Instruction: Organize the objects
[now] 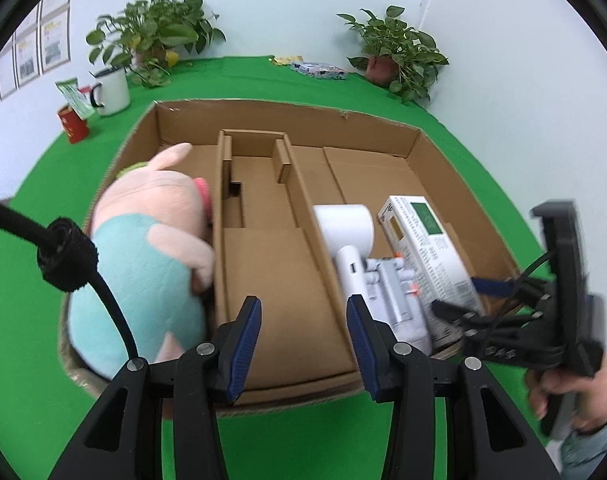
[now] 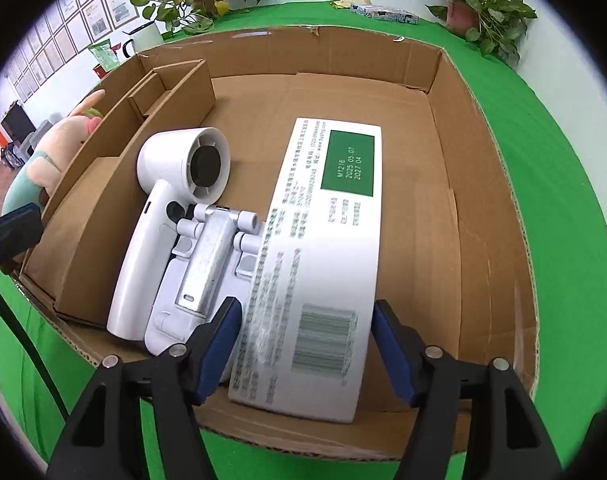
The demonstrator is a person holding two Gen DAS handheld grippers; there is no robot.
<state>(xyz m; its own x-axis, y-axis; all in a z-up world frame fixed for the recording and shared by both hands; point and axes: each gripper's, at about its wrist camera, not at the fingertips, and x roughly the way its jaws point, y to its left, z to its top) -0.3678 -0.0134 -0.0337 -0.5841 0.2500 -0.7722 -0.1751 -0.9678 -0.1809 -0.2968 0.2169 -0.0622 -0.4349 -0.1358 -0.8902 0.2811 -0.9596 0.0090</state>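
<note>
Brown cardboard box [image 1: 383, 120], split by dividers, presumably one lane per item. Left wrist view: left gripper [image 1: 303, 344] part open and empty above the bare middle lane; plush pig [image 1: 143, 240] fills the lane to its left, hair dryer [image 1: 347, 232] and white carton [image 1: 423, 240] lie to its right.

Right wrist view: right gripper [image 2: 303, 344] straddles the white carton's [image 2: 315, 260] near end, pads clear of its sides. Looks freshly set down beside the hair dryer [image 2: 159, 216].
</note>
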